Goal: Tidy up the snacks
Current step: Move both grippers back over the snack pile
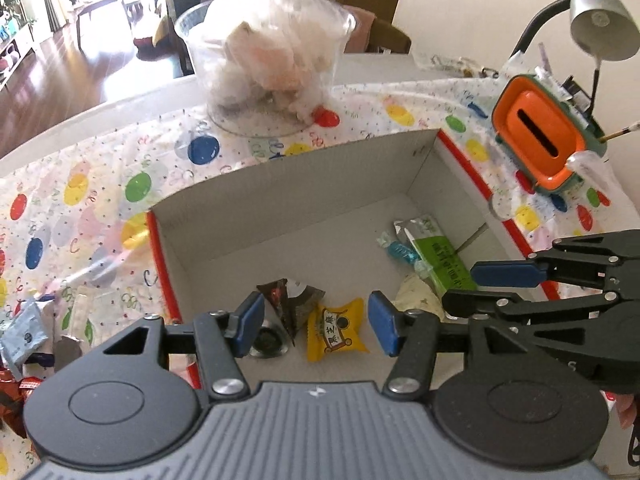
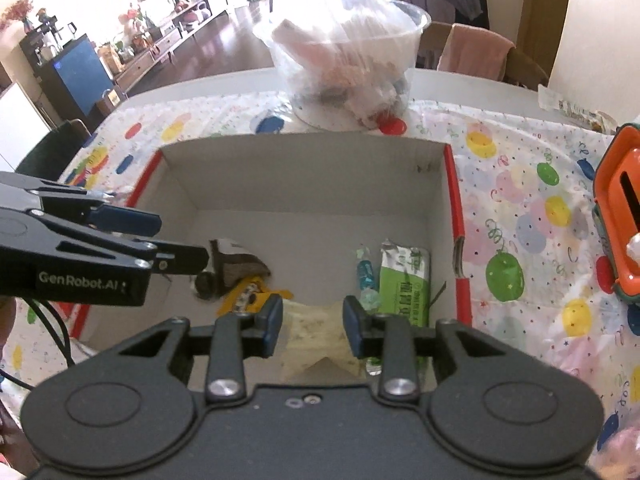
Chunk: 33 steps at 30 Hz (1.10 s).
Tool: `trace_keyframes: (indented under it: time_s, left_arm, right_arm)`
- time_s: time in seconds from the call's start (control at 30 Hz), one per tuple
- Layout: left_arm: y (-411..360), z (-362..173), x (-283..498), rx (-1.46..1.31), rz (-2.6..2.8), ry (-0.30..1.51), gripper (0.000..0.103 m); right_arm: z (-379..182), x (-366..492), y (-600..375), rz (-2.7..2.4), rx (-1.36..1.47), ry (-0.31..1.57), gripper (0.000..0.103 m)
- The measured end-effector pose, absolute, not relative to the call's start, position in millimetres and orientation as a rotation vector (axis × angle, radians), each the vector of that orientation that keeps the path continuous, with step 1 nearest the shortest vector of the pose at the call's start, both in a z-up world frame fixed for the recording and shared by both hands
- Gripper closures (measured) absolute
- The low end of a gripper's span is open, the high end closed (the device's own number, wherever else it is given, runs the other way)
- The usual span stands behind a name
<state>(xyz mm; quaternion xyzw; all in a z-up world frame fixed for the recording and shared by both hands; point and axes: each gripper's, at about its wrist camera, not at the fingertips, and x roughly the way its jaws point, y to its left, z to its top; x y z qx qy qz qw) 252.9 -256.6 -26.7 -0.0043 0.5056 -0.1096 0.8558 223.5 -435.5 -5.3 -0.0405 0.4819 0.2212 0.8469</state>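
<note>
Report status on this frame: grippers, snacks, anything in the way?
Left gripper open, empty. Right gripper open, empty. Yellow snack, cream packet, green packet lying in the cardboard box. More wrappers outside on the tablecloth. Nothing blocking.

five snacks [image 1: 337, 330]; one box [image 1: 304, 168]

White table [image 1: 80, 120] under a plastic cloth [image 1: 100, 216] printed with coloured balloons. On the cloth: open cardboard box [image 1: 304, 168] with red edges at centre; clear plastic tub [image 1: 264, 68] stuffed with bags behind it; orange-and-green holder [image 1: 540, 136] to the right; loose snack packets [image 1: 24, 336] at near left (partly cut off).
</note>
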Motion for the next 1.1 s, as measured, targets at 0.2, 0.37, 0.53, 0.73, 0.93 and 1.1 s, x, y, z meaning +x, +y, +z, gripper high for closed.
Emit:
trace_keyframes:
  time_s: [0.2, 0.37, 0.53, 0.73, 0.93, 1.1]
  left_arm:
    - [-242, -7, 233, -0.033, -0.231, 1.002, 0.045]
    - [-227, 6, 216, -0.043, -0.228, 0.954, 0.043]
    - [-206, 18, 195, -0.046, -0.214, 0.898, 0.043]
    - [-172, 26, 165, -0.047, -0.186, 0.837, 0.038]
    - [-131, 24, 136, -0.056, -0.138, 0.804, 0.037]
    - [-89, 17, 117, -0.078, -0.07, 0.792, 0.03]
  right_arm:
    - [11, 209, -430, 0.476, -0.074, 0.973, 0.071]
    - [25, 194, -417, 0.491, -0.086, 0.912, 0.07]
    - [36, 181, -402, 0.499, -0.082, 0.87, 0.067]
    - [45, 165, -380, 0.523, -0.058, 0.825, 0.04]
    - [47, 152, -347, 0.556, -0.067, 0.802, 0.023]
    - [41, 144, -313, 0.576, -0.085, 0.817, 0.014]
